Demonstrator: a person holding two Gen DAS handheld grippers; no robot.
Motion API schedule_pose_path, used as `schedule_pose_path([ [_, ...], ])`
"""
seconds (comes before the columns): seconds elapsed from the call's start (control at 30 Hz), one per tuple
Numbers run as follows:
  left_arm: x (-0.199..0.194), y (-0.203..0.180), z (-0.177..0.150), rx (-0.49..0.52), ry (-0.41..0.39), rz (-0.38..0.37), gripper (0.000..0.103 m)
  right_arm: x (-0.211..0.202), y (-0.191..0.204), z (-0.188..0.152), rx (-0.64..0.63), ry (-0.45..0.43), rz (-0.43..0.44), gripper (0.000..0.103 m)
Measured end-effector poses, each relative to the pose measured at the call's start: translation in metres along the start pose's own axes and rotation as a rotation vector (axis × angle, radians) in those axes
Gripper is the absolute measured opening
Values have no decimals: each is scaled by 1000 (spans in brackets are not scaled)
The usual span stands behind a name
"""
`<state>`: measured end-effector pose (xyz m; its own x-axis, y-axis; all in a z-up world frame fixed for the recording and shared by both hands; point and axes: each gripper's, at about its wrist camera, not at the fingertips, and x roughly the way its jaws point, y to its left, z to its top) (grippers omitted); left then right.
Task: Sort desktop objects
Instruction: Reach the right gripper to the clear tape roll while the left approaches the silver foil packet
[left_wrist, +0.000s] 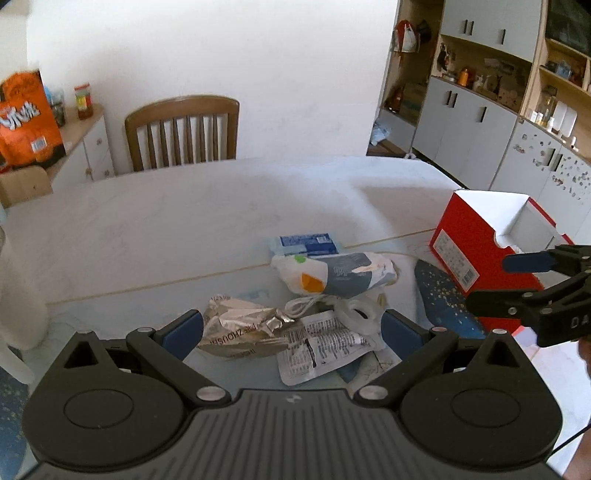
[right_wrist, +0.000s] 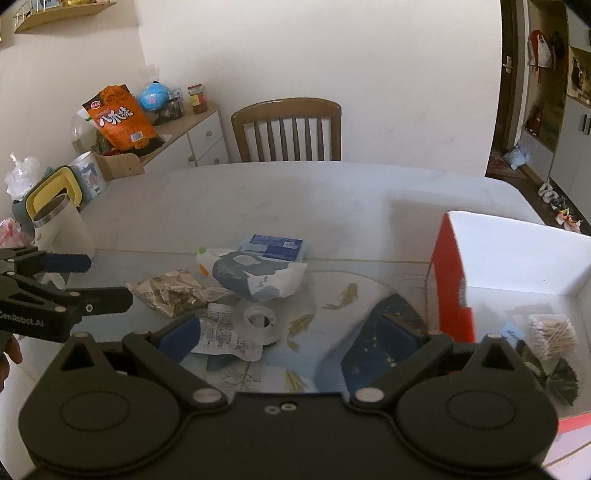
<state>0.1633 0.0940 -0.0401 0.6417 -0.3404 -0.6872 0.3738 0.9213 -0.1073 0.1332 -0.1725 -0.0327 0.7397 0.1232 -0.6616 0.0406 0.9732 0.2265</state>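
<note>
Both tools empty, jaws wide. Left tool (left_wrist: 291, 328) hangs low over the pile mid-bench: foil wrapper (left_wrist: 240, 325), printed sachet (left_wrist: 321, 347), tape roll (left_wrist: 356, 314), blue-grey pouch (left_wrist: 340, 275), blue packet (left_wrist: 304, 244). Right tool (right_wrist: 291, 330) hovers between tape roll and red box (right_wrist: 448, 280), which already holds cotton swabs (right_wrist: 552, 334). Judged step: choosing the next pick. Next move likely calls for lowering onto one piece, closing, carrying it to the box.

Far table (right_wrist: 295, 195) lies bare; clutter pile (left_wrist: 314, 295) and red box (right_wrist: 448, 280) crowd the near edge.
</note>
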Motion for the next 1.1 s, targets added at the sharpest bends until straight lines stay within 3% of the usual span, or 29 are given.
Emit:
schedule_pose_path([
  [0.13,6,5,-2,13,-5,59,103,13,7,-1,-10,13,2,102],
  [0.27,17,15,-3,8,8,71,103,29,14,-1,-30,27,1,102],
  [1.1,93,45,-6,0,115,84,103,106,23,-1,-20,136,9,91],
])
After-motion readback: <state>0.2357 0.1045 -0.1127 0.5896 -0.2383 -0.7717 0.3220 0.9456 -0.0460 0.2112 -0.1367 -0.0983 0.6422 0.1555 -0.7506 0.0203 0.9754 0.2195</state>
